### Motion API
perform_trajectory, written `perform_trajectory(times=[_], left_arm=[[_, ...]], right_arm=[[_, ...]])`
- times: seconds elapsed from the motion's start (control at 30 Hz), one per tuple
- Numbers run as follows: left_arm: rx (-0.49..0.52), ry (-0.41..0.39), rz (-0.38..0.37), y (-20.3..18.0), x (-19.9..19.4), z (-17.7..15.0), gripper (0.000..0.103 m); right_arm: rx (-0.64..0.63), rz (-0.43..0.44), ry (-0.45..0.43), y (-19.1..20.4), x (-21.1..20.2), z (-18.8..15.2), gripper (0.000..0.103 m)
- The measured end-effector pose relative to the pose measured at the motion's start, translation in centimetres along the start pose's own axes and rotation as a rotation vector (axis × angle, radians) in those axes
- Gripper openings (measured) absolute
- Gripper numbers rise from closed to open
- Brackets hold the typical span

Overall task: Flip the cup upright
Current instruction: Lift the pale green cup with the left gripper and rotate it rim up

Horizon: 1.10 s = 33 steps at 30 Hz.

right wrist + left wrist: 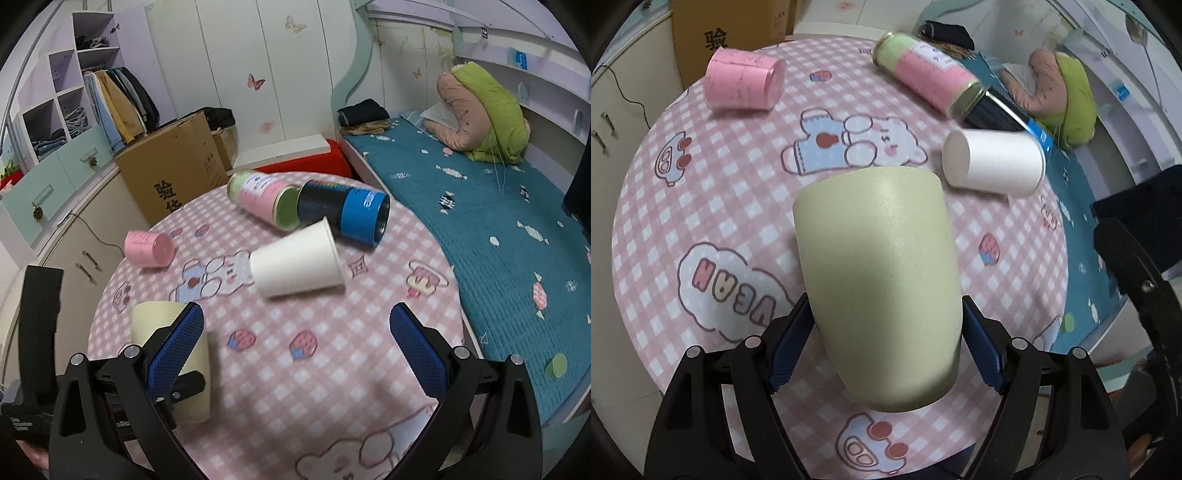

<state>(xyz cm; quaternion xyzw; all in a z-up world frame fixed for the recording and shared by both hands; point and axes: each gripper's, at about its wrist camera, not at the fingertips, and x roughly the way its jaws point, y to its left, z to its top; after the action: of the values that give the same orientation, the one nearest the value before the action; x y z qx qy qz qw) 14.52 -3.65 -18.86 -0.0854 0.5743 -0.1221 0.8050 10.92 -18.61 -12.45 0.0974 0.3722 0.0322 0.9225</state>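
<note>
My left gripper [886, 343] is shut on a pale green cup [882, 280], its blue pads pressed on both sides near the cup's lower end; the cup is held above the round pink checked table [738, 206], its flat end pointing away from me. The same cup shows in the right wrist view [147, 321] at lower left, partly hidden by my left finger. My right gripper [295, 354] is open and empty over the table's near side. A white paper cup [297, 262] lies on its side ahead of it; it also shows in the left wrist view [995, 164].
A pink cup [744, 79] lies on its side at the far left. A pink-and-green canister [262, 199] and a blue-black canister [345, 214] lie at the table's back. A bed with a teal cover [498, 229] runs along the right. A cardboard box [173, 166] stands behind.
</note>
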Motion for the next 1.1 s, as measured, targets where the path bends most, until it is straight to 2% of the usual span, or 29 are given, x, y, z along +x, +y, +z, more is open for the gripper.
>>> perform_trajectory(times=[0.23,0.57,0.7,0.9,0.97,1.1], left_arm=[[0.08,0.031,0.001,-0.7,-0.2,-0.5,0.079],[0.091,0.038,-0.016,-0.2,-0.3,-0.4,0.082],[0.083,0.009,-0.045,0.4,-1.5,-0.6,0.09],[0.053,-0.044,-0.052,2.1,-3.9,-1.4,0.091],[0.036,-0.081,-0.037,3.0,-5.0,-1.9,0.091],[-0.005,-0.178,0.079,5.3,-7.2,-2.9,0.092]], right_arm=[[-0.005,0.006,0.024,1.2,-0.4,-0.8,0.097],[-0.017,0.003,0.06,2.4,0.4,-0.8,0.097],[-0.025,0.0,0.061,2.9,0.4,-0.7,0.097],[-0.051,0.023,0.08,4.5,0.5,-0.5,0.097],[-0.066,0.031,0.097,5.3,0.8,-0.5,0.097],[-0.089,0.066,0.151,7.0,1.7,-0.4,0.097]])
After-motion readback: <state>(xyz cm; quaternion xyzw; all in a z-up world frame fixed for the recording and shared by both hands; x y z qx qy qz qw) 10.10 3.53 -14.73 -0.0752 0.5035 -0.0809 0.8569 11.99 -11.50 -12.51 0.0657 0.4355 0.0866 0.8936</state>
